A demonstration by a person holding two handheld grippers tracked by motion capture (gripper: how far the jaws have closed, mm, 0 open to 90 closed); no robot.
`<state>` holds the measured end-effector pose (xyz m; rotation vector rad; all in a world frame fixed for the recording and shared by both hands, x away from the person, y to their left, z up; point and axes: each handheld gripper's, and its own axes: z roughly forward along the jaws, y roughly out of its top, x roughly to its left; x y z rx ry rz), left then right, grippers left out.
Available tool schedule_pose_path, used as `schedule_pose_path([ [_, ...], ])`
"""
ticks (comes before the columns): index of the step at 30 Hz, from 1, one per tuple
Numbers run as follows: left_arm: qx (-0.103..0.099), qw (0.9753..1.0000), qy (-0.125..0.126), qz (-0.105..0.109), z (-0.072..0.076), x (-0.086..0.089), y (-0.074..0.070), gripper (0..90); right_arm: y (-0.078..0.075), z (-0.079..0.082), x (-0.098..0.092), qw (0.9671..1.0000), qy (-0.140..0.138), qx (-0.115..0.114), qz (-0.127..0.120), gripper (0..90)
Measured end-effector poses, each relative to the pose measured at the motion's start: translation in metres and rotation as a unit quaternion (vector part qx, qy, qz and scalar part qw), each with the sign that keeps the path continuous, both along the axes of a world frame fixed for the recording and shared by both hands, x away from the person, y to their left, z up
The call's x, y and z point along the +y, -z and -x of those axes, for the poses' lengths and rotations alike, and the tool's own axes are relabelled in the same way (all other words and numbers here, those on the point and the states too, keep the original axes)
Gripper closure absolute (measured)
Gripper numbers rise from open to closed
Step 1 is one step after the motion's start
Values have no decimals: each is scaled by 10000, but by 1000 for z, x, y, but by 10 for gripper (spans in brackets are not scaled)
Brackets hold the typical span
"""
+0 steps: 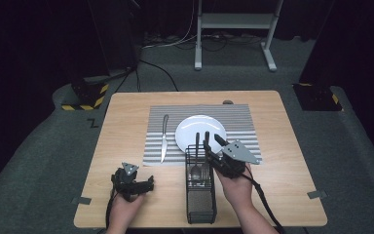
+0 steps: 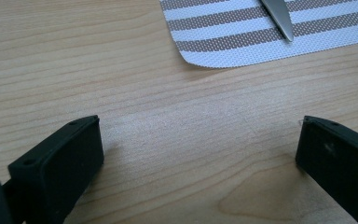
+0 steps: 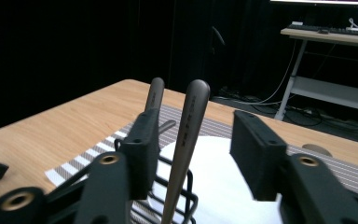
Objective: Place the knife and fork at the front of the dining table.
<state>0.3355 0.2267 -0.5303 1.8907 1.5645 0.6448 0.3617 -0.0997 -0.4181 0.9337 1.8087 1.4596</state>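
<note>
reaching over the black wire caddy (image 1: 201,195), the right claw (image 3: 193,149) stands open around an upright utensil handle (image 3: 186,140), not yet closed on it. the left claw (image 2: 200,154) rests wide open and empty on the bench (image 2: 74,60).

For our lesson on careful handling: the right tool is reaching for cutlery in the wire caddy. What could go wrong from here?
1. The open right tool straddles one grey metal utensil handle; a second grey handle stands close behind one jaw and might get knocked.
2. Lifting could drag or tip the black wire caddy, since the left tool rests apart from it.
3. The round white plate sits just beyond.
</note>
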Motion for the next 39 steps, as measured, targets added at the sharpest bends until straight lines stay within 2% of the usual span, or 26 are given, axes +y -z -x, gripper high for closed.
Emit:
schedule_pose_path([
  [2, 0, 10000, 3, 2, 0, 0, 0, 9, 1, -3, 1, 10000, 16, -12, -32, 620],
  [4, 0, 10000, 5, 2, 0, 0, 0, 9, 3, -6, 3, 9999, -30, 72, -91, 661],
  [9, -2, 10000, 3, 0, 0, 0, 0, 9, 7, -9, 6, 9999, -41, 145, -53, 724],
  [14, 0, 10000, 5, 1, 0, 0, 0, 9, 9, -10, 6, 9998, -81, 159, -80, 746],
  [20, -1, 10000, 5, 1, 0, 0, 0, 9, 10, -13, 6, 9992, -180, 284, -199, 778],
  [28, -2, 10000, 4, 2, 0, 0, 0, 9, 10, -11, 5, 9992, -232, 223, -246, 798],
  [39, -4, 10000, 3, 1, 0, 0, 0, 9, 8, -2, 4, 9989, -371, -6, -288, 816],
])
